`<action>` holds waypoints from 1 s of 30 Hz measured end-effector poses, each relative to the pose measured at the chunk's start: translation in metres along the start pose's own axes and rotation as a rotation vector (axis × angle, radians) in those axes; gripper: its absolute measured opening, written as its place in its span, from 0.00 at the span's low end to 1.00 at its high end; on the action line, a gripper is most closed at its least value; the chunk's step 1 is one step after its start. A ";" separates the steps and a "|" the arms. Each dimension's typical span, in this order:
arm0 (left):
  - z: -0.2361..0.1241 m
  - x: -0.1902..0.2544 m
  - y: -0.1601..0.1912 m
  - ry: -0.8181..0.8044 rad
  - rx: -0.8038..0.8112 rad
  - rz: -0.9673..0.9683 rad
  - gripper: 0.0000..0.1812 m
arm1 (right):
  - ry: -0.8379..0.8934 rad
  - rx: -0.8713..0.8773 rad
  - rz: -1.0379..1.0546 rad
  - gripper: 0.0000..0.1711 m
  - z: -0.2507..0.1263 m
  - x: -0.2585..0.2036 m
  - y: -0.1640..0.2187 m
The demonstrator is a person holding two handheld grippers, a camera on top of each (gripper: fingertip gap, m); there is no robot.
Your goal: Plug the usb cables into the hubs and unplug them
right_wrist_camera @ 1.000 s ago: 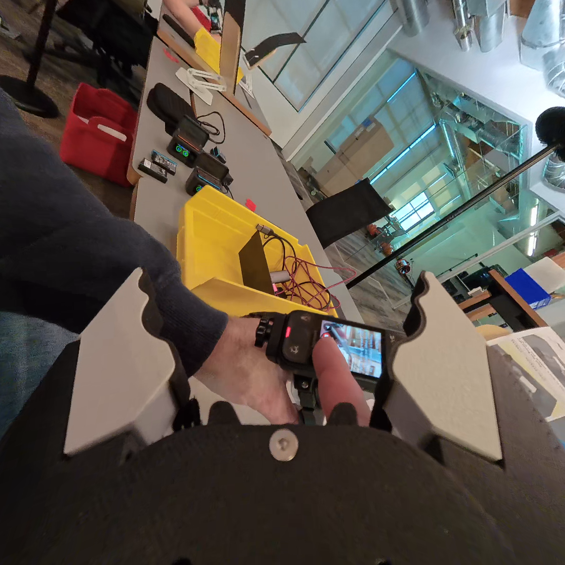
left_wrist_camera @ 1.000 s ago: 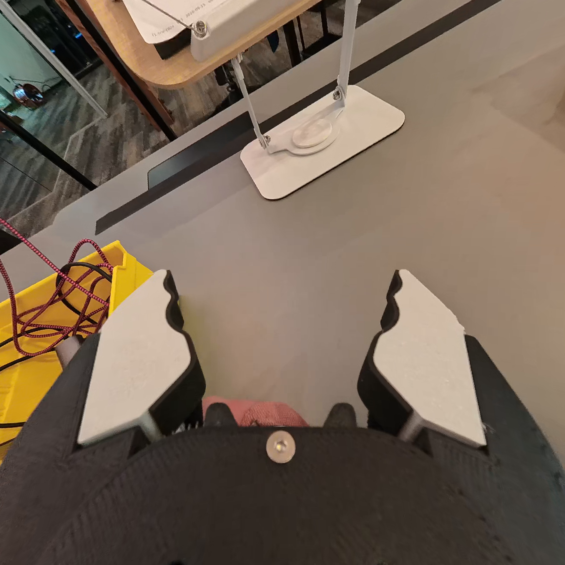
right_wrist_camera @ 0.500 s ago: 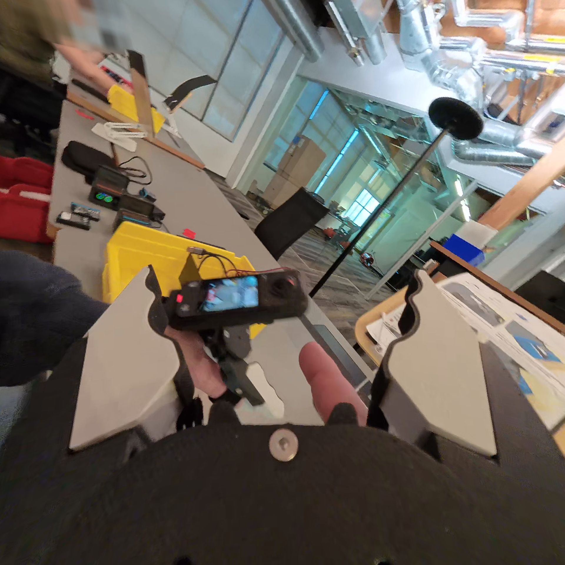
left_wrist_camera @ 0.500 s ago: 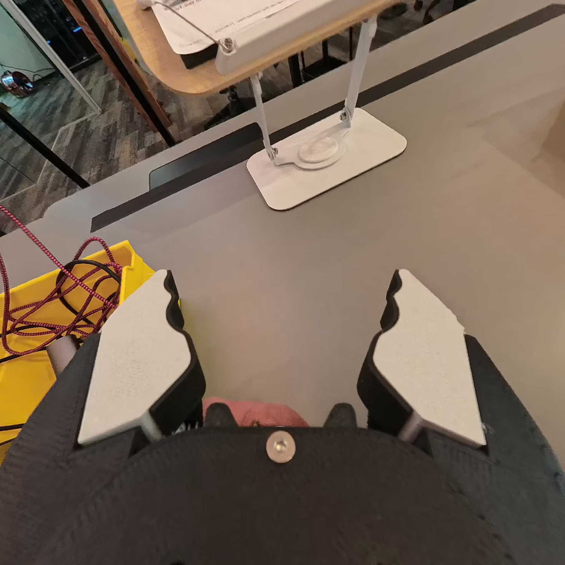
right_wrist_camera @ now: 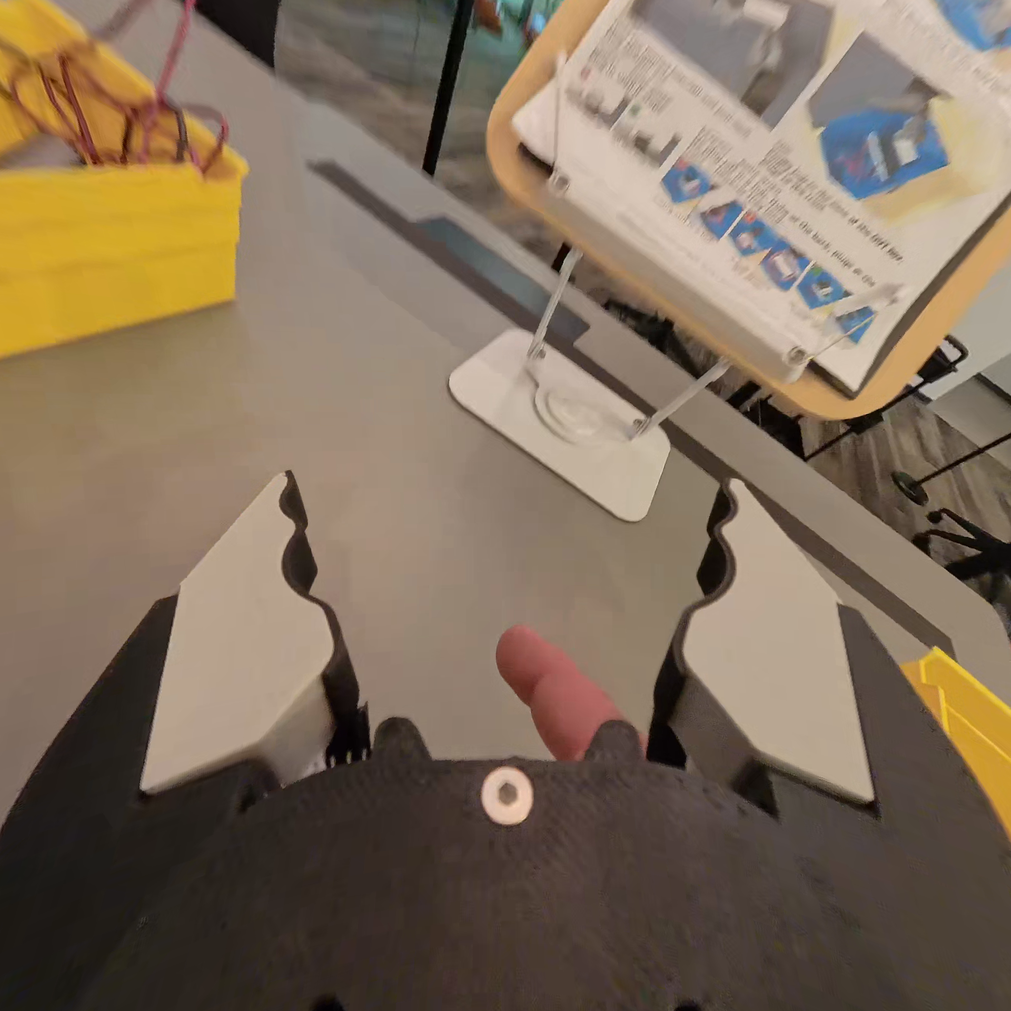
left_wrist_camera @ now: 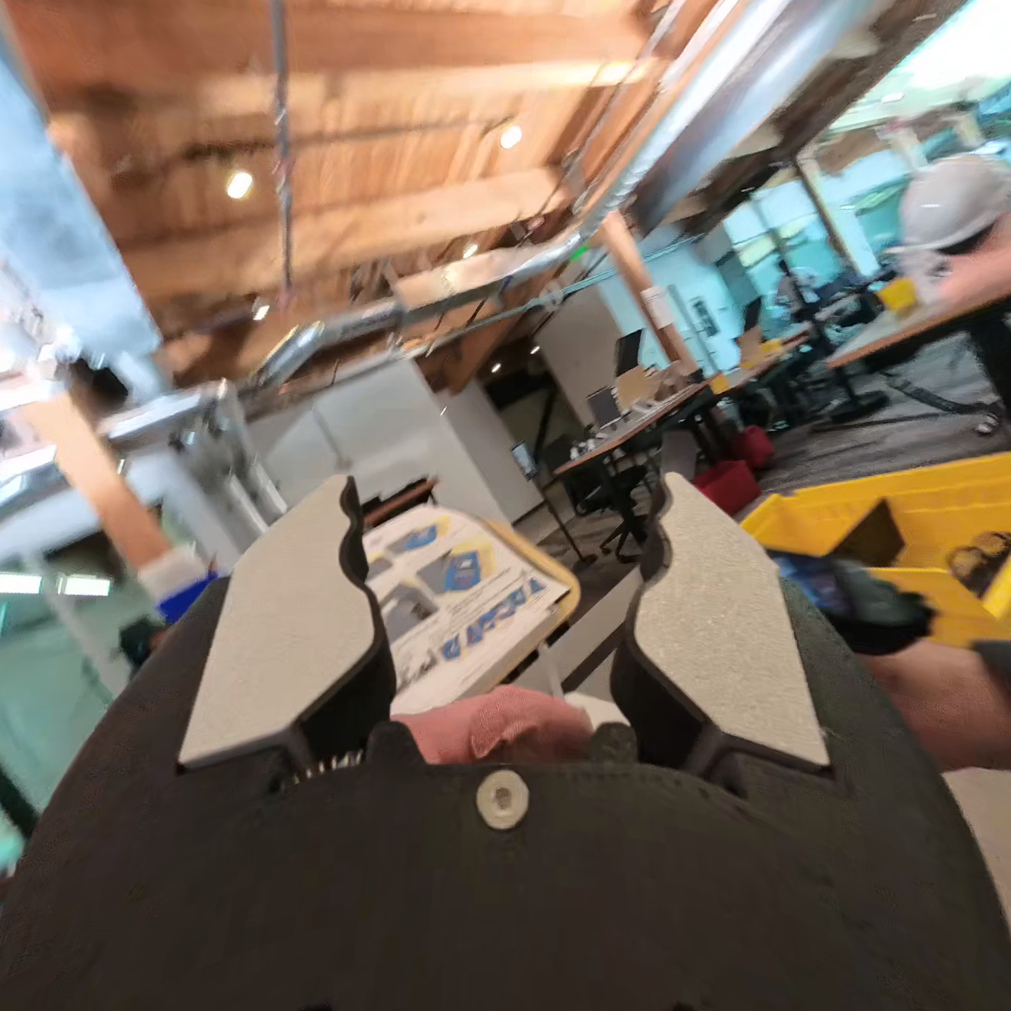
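In the right wrist view, red braided USB cables (right_wrist_camera: 137, 120) lie tangled in a yellow bin (right_wrist_camera: 109, 246) at the table's far left. My right gripper (right_wrist_camera: 509, 487) is open and empty above the bare grey table (right_wrist_camera: 383, 492), well right of that bin. My left gripper (left_wrist_camera: 509, 492) is open and empty, tilted up toward the room; the picture is blurred. A yellow bin (left_wrist_camera: 886, 519) shows to its right. No hub shows in either view.
A document stand with a white base (right_wrist_camera: 558, 421) and a wooden board (right_wrist_camera: 766, 164) stands ahead of the right gripper; the board also shows in the left wrist view (left_wrist_camera: 465, 591). A second yellow bin's corner (right_wrist_camera: 957, 706) is at lower right. A hand holding a dark device (left_wrist_camera: 875, 607) is beside the left gripper. A person (left_wrist_camera: 979, 273) stands at a far table. Spacing between my two grippers at the tips: around 25 centimetres.
The left gripper has swung up from the table to face the room and ceiling. The right gripper has swung down from the room to face the table. Both stay open.
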State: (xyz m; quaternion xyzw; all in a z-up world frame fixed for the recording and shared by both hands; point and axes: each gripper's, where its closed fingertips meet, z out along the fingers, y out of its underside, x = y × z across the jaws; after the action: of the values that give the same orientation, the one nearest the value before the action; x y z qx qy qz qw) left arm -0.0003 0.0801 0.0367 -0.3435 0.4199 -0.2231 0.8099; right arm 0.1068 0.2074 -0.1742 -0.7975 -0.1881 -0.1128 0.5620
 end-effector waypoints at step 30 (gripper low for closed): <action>0.007 0.119 0.018 0.176 -0.129 0.375 0.71 | 0.036 -0.192 -0.310 0.87 0.007 -0.046 0.025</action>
State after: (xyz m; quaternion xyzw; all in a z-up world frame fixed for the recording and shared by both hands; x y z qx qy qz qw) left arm 0.0714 0.0175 -0.0364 -0.2897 0.5587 -0.0703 0.7739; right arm 0.0759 0.1987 -0.2157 -0.8068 -0.2873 -0.2298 0.4623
